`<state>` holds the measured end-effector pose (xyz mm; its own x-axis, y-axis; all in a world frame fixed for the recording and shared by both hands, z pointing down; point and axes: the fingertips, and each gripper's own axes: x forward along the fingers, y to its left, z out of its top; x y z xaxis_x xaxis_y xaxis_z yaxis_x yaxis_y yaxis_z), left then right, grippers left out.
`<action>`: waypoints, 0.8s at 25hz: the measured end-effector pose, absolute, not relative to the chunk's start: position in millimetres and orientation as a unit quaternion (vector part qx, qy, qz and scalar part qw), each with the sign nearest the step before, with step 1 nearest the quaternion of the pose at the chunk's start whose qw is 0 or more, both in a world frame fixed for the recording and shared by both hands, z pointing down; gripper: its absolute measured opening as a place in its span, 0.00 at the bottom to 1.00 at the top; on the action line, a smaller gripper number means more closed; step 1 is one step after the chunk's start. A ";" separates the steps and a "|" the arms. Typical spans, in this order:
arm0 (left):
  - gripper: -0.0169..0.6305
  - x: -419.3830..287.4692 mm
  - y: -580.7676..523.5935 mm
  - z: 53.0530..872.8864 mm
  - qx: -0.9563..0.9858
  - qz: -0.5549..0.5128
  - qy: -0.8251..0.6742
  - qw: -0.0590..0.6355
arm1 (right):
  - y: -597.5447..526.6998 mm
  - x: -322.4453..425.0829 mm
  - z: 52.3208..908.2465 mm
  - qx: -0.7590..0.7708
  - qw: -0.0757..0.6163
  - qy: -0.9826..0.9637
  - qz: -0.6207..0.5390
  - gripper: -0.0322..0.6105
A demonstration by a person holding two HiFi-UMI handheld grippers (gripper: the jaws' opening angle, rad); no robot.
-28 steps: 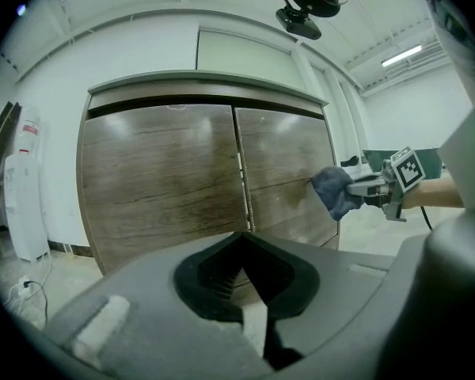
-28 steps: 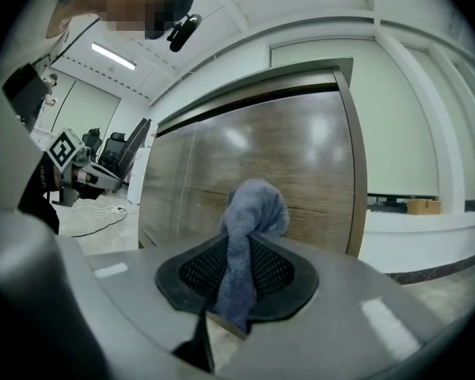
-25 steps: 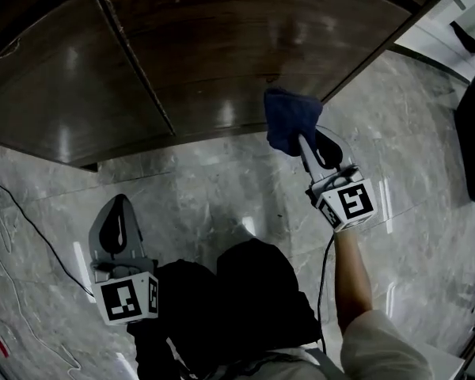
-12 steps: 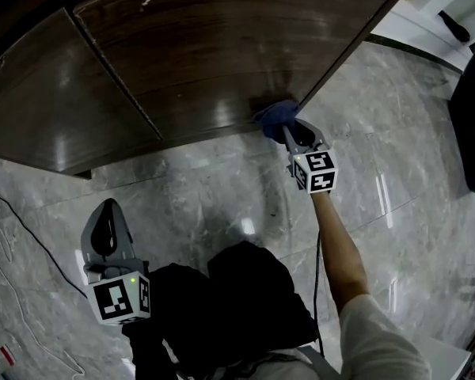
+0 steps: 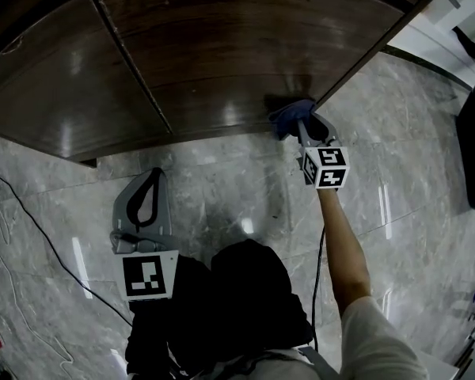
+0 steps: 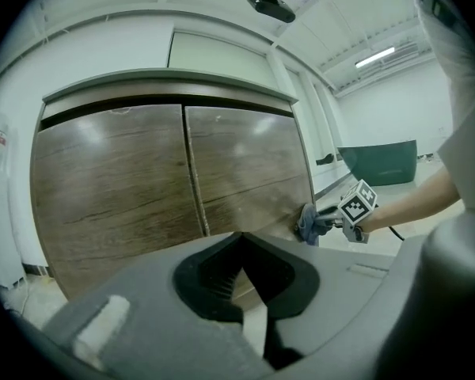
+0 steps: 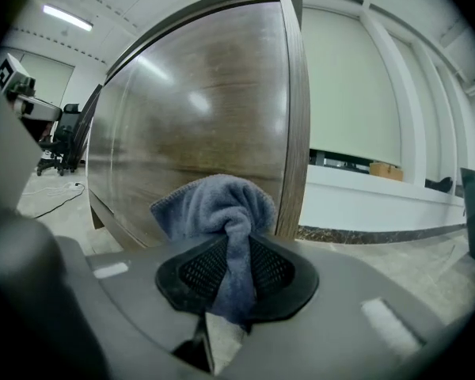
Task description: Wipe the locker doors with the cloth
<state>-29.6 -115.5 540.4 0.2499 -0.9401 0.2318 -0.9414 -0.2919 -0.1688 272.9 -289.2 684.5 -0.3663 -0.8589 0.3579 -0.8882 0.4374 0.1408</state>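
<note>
The blue cloth (image 5: 287,115) is bunched against the bottom corner of the right door (image 5: 237,46), close to that door's outer edge and just above the floor (image 5: 222,196). Your right gripper (image 5: 302,129) has its fingers clamped on the cloth. In the right gripper view a twisted tail of the cloth (image 7: 222,212) runs down between the two fingers, and the loose bulk stands ahead of them against the dark wood of the door (image 7: 190,125). Your right arm (image 5: 344,244) is stretched well out towards the locker, with the marker cube (image 5: 326,167) facing up. The left door (image 5: 55,93) sits beside the right one, with a narrow seam between them, and both show glossy reflections. Your left gripper (image 5: 149,182) is held low and well back from the locker, over the grey marble floor. Its fingers are closed tip to tip with nothing between them, and it points towards the doors. From the left gripper view you can see both doors and the cloth (image 6: 307,224) far off at the right. A thin cable (image 5: 32,228) trails across the floor at the left.
</note>
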 end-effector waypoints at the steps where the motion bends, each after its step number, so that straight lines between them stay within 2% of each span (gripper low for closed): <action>1: 0.03 -23.8 -116.5 536.7 0.794 0.143 -0.590 -0.002 | -290.0 272.6 673.4 0.529 0.189 -0.827 0.029 0.17; 9: 0.03 7.2 -119.4 514.2 0.814 0.126 -0.567 -0.021 | -293.3 273.0 561.6 0.525 0.157 -0.834 -0.064 0.17; 20: 0.03 18.3 -120.0 490.2 0.817 0.115 -0.564 -0.035 | -294.2 256.8 416.0 0.506 0.147 -0.828 -0.193 0.17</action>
